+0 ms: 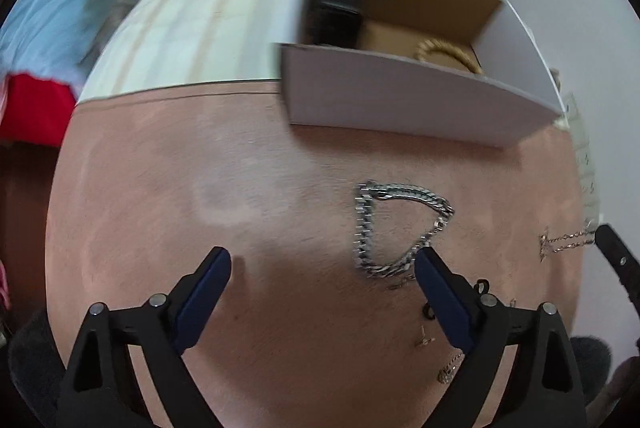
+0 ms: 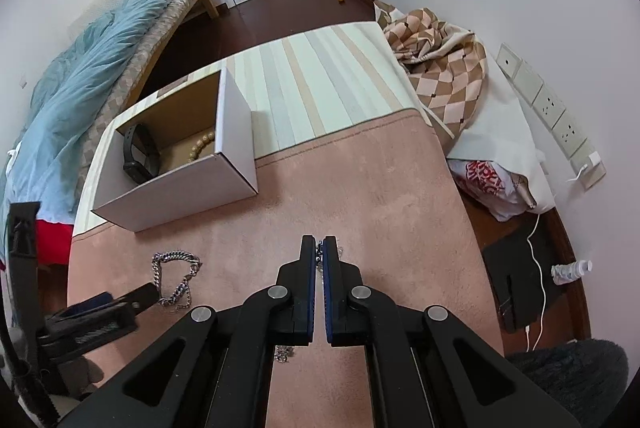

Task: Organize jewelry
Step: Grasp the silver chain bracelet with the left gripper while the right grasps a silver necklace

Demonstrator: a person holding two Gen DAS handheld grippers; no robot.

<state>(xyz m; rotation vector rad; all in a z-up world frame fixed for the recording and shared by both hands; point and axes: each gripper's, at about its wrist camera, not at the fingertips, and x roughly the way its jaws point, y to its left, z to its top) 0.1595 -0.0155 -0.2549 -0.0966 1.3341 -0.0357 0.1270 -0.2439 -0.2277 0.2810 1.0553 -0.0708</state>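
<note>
Meanwhile, the left gripper [image 1: 322,262] hovers with fingers spread wide over the pink blanket [image 1: 180,188], its right fingertip just beside the chunky silver chain [image 1: 394,228]. The right gripper [image 2: 319,248] pinches a thin chain [image 2: 319,253] between nearly closed pads. Behind stands the white box [image 2: 180,188], holding beads [image 2: 200,146] and a black watch [image 2: 138,152].

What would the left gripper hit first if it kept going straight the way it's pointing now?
Probably just the pink blanket. The open left gripper points past the silver chain bracelet, which lies by its right finger. The white box sits further ahead and right; depth is unclear.
</note>
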